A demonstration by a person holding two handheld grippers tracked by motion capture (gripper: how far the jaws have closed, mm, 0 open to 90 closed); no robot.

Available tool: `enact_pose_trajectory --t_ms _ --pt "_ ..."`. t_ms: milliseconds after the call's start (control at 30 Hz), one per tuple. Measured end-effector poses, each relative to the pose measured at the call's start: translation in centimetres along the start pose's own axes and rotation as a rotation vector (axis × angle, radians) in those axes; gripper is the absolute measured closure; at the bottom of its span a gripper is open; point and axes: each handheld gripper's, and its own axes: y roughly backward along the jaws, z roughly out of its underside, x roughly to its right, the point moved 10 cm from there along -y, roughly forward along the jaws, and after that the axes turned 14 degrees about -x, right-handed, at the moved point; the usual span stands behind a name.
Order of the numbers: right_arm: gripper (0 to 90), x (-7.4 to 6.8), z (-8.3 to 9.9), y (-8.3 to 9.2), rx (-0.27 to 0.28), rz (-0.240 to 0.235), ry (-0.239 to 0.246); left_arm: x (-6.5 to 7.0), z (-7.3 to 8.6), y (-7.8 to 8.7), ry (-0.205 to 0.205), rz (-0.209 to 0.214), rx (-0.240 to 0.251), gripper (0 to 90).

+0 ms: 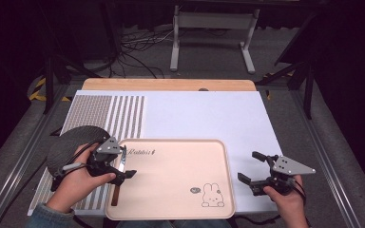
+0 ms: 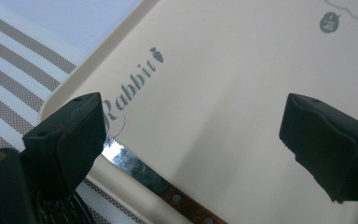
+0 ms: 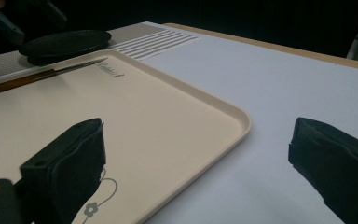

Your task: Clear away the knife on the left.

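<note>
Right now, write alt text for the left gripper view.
A steel-bladed knife with a riveted brown wooden handle lies along the edge of a beige plastic tray printed "Rabbit". The left gripper hangs above it, its two black jaws wide apart, holding nothing. A striped mat lies beside the tray.

Bright light from above washes the white counter (image 1: 209, 114); the surroundings stay dark. Both gripper views are soft, near tongs blurred, the knife blade (image 2: 121, 156) glinting.

White table (image 1: 209, 114) bears a striped mat (image 1: 123, 118), dark plate (image 1: 69, 142), beige tray (image 1: 171, 178)
</note>
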Motion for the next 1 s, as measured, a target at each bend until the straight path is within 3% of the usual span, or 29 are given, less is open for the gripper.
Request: enact_pose_trajectory --t_ms 167,233,300,467,700,833,1000 --pt "4.6 0.0 0.0 0.0 0.001 -0.001 0.001 -0.3 0.1 1.0 0.001 -0.012 0.083 6.3" --pt "4.6 0.0 0.0 0.0 0.002 0.0 0.001 -0.7 0.4 1.4 -0.004 -0.048 0.116 6.7" --pt "4.6 0.0 -0.1 0.0 0.004 0.002 0.002 -1.0 0.6 1.7 0.003 -0.059 0.147 6.7" --pt "4.2 0.0 -0.1 0.0 0.007 0.005 0.005 -1.2 1.5 2.7 0.029 -0.045 0.254 6.3" --pt "4.0 0.0 -0.1 0.0 0.011 0.007 0.009 -2.0 3.3 2.9 0.054 -0.07 0.299 5.1" --pt "3.9 0.0 -0.1 0.0 0.011 0.01 0.011 -2.3 4.1 3.3 0.094 -0.054 0.369 3.8" --pt "3.9 0.1 -0.1 0.0 0.013 0.013 0.012 -2.5 4.9 3.9 0.104 -0.058 0.435 3.2"
